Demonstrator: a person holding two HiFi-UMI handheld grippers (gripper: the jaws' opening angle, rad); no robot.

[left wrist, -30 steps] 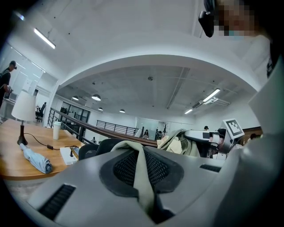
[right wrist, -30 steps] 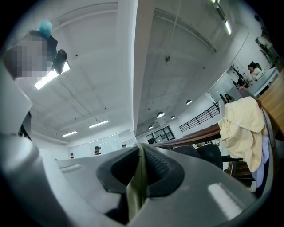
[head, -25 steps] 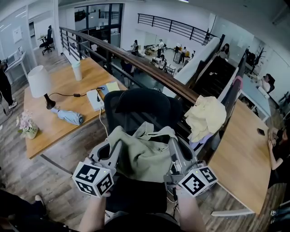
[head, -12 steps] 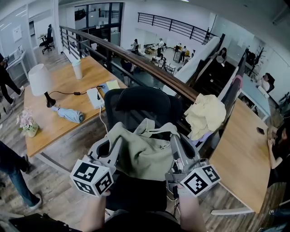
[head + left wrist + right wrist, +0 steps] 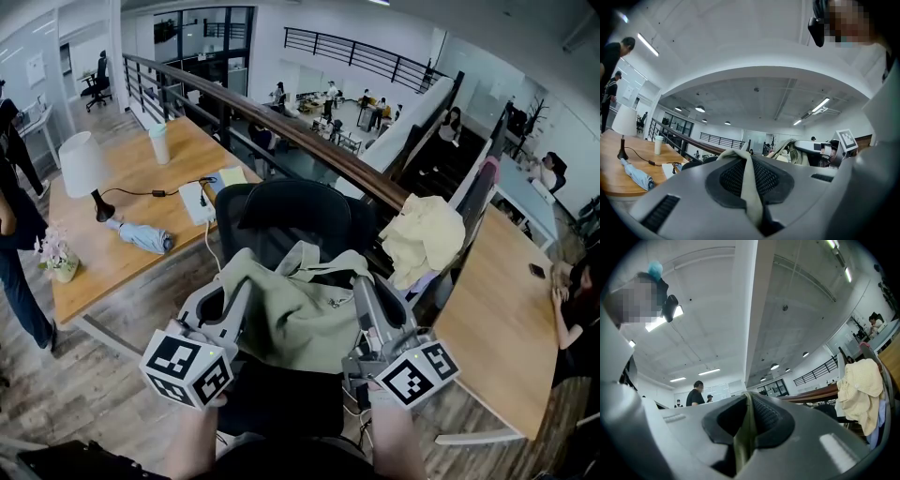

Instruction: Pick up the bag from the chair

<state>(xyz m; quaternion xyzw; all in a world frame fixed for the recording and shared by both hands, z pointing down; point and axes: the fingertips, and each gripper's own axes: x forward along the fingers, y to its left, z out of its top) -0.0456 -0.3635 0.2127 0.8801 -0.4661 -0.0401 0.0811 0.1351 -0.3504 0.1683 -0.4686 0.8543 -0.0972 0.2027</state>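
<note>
An olive-green bag (image 5: pixel 298 319) hangs just above the seat of a black office chair (image 5: pixel 298 217), held between both grippers. My left gripper (image 5: pixel 244 286) is shut on the bag's left edge, and a pale fold of the bag (image 5: pixel 751 187) is pinched between its dark pads (image 5: pixel 729 180). My right gripper (image 5: pixel 360 284) is shut on the bag's right edge, where an olive strip of fabric (image 5: pixel 744 434) runs up between its pads (image 5: pixel 766 420). The bag's handles (image 5: pixel 305 258) stand up in the middle. Its underside is hidden by my arms.
A wooden desk (image 5: pixel 122 253) on the left carries a lamp (image 5: pixel 82 169), a folded umbrella (image 5: pixel 141 239), a cup (image 5: pixel 160 144) and a flower pot (image 5: pixel 58 262). A person (image 5: pixel 17 216) stands at the left edge. A cream garment (image 5: pixel 427 239) drapes a chair on the right, beside another desk (image 5: pixel 502 328).
Both grippers and the bag have risen a little off the seat. A person has walked into view at the left edge.
</note>
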